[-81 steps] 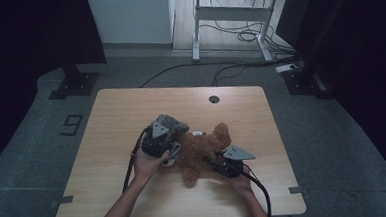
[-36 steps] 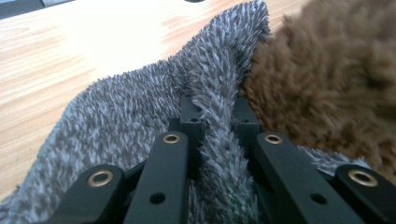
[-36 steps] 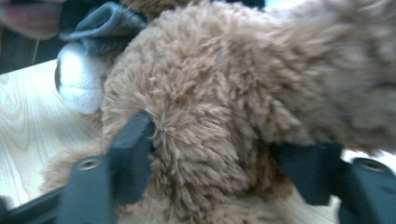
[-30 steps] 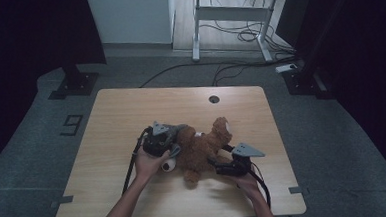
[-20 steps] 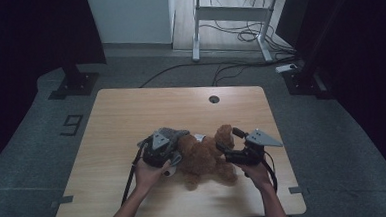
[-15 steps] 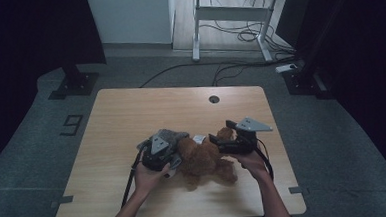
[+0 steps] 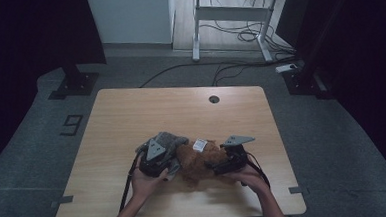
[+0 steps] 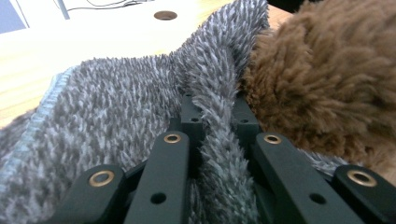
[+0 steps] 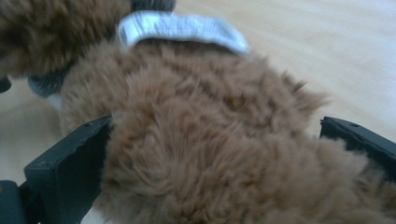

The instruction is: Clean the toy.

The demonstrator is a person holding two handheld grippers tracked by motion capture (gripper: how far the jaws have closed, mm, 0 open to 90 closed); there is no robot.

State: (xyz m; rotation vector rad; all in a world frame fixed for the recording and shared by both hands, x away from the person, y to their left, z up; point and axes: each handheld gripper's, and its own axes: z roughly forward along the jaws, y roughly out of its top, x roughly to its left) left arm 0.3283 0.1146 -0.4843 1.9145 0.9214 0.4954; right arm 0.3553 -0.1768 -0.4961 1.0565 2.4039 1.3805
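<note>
Your left gripper point(image 8: 212, 140) is pinching a fold of the grey fuzzy cloth point(image 8: 116, 116), its jaws pressed together on the ridge of pile that rises between them at the lower middle of the left gripper view. In the high view that cloth point(image 7: 168, 140) lies bunched at the centre of the wooden table point(image 7: 131, 111), touching the left flank of the brown plush toy point(image 7: 196, 163), which sits just below the middle of the frame with a small white tag point(image 7: 200, 144) on its upper side.

Your right gripper point(image 9: 215, 154) has just been opening, and its jaws now stand spread wide on either side of the toy's brown fur point(image 9: 210, 140). The plush bulges between them across the middle of the right gripper view; the pads look to be flanking it, not squeezing it. In the high view this gripper point(image 7: 219, 165) sits at the toy's right side.

By the look of it, you are at the stage of readying a hold on the toy while the cloth is kept gripped, probably to wrap or pull the cloth over it. The next move calls for closing the right jaws firmly on the plush body, deep enough that fur alone doesn't slip out, while keeping the left pinch tight so the fold doesn't escape.
</note>
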